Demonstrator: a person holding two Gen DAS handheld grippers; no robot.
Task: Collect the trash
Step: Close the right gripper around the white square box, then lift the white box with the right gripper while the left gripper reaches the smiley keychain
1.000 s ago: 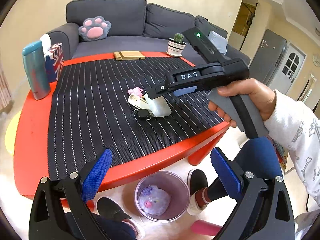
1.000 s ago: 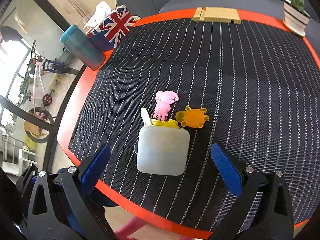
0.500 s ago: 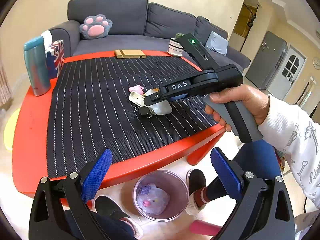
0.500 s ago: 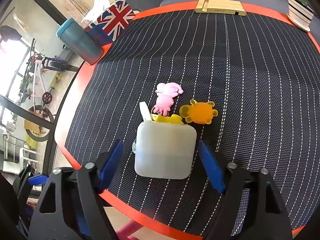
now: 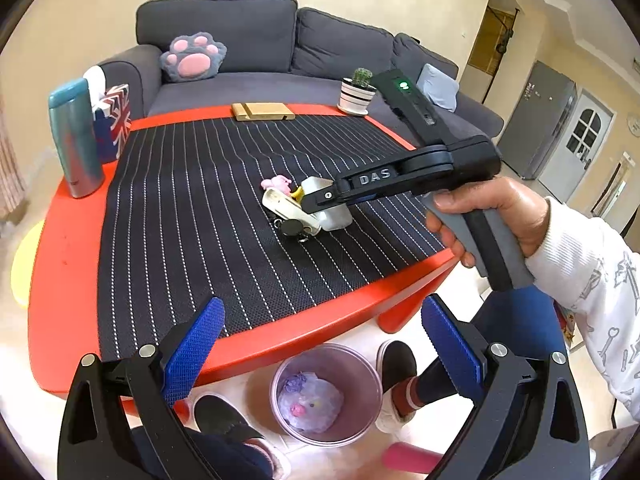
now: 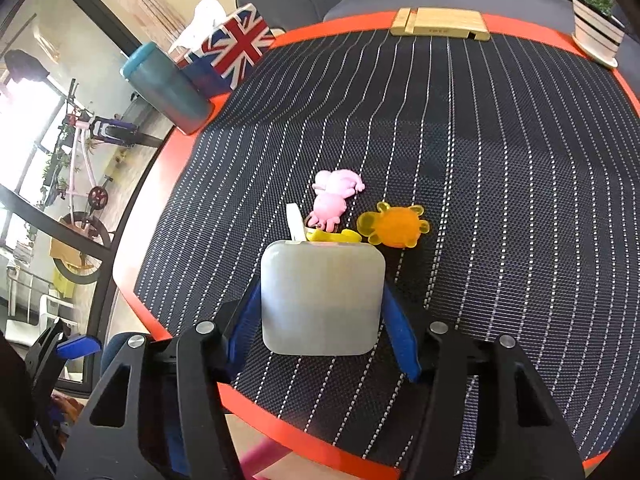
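Note:
A white square plastic container [image 6: 322,298] lies on the black striped mat [image 6: 500,184] of the red table. My right gripper [image 6: 320,334] is shut on it, blue pads against both sides. The container also shows in the left wrist view [image 5: 330,208] under the right gripper's black body. My left gripper [image 5: 320,340] is open and empty, held off the table's front edge above a pink waste bin [image 5: 326,394] on the floor, which holds a crumpled bag.
A pink pig toy [image 6: 336,196], an orange toy [image 6: 394,226] and a yellow piece [image 6: 332,236] lie just beyond the container. A teal tumbler [image 5: 74,138], a Union Jack tissue box [image 5: 114,120], a wooden block [image 5: 262,112] and a potted cactus [image 5: 358,94] stand along the table's far edges.
My right gripper has moved down to the white container and closed its jaws onto its sides. The left gripper has stayed open above the bin.

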